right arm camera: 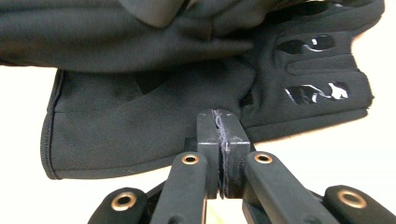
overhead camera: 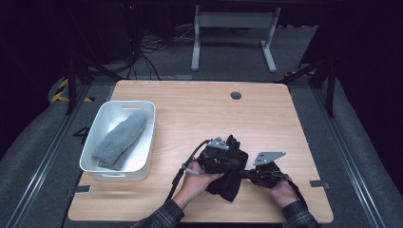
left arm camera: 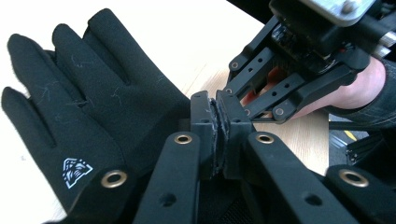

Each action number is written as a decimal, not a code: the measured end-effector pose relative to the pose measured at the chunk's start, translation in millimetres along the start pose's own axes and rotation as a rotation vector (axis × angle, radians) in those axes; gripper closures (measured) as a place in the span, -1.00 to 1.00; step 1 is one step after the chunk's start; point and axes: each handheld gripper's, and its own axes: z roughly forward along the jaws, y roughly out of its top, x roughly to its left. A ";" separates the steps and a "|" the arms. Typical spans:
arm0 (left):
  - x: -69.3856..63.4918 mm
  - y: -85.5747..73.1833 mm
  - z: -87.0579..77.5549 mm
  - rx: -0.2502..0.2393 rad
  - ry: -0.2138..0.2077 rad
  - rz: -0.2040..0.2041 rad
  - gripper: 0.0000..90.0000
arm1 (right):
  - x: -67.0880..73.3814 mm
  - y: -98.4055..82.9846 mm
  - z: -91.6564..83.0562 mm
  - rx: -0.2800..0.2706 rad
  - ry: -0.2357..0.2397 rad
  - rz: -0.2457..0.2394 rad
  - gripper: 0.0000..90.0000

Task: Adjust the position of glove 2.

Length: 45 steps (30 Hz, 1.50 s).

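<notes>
**Two claws pinch a black glove near the tabletop's front edge**

A black glove (overhead camera: 231, 172) lies crumpled on the wooden tabletop (overhead camera: 199, 109), near its front edge, between the person's two hands. In the left gripper view its fingers are spread out, with a small white logo by the cuff. The left claw (left arm camera: 217, 135) is clamped together on the glove's fabric. The right claw (right arm camera: 223, 140) is pressed shut on the glove's edge. Well to the left, a white bin (overhead camera: 100, 124) holds a grey sock (overhead camera: 121, 138).

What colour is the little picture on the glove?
White, on the black glove; the logo shows best in the left gripper view.
</notes>
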 end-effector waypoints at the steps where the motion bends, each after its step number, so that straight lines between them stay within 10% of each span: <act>1: -0.1 0.1 0.0 -0.005 0.000 0.000 0.92 | -0.9 -0.9 -2.6 -0.004 -0.006 0.004 0.97; 20: -14.6 -21.5 19.4 0.116 -0.021 0.037 1.00 | -44.3 -32.9 -38.9 -0.025 -0.233 0.124 -0.17; 30: -15.3 -27.5 30.4 0.197 0.006 0.075 1.00 | -51.5 -41.1 -40.1 -0.045 -0.284 0.135 -0.31; 45: -7.5 -36.8 0.0 0.249 0.074 0.092 1.00 | -51.7 -44.6 -38.2 -0.063 -0.319 0.122 -0.44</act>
